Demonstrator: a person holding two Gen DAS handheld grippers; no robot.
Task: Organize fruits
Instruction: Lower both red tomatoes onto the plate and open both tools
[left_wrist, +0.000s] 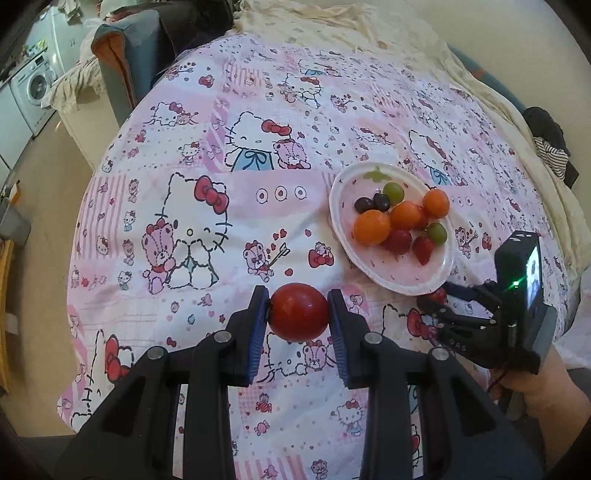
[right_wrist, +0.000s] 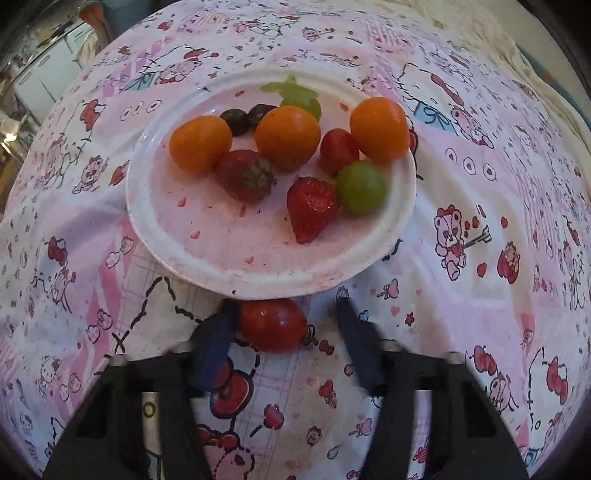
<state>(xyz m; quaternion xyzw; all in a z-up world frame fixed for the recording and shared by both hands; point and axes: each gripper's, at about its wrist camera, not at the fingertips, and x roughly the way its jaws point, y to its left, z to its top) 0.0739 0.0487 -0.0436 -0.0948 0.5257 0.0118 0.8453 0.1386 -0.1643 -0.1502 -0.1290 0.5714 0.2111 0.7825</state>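
A white plate on the Hello Kitty cloth holds three orange fruits, strawberries, green grapes and dark grapes. My left gripper is shut on a round red tomato, held above the cloth left of the plate. My right gripper is open just in front of the plate's near rim; an oblong red tomato lies between its fingers, against the left pad and apart from the right one. The right gripper also shows in the left wrist view.
The cloth-covered surface stretches left and behind the plate. A cream blanket lies at the far edge. A chair and a washing machine stand beyond the left edge. Dark clothing lies at the right.
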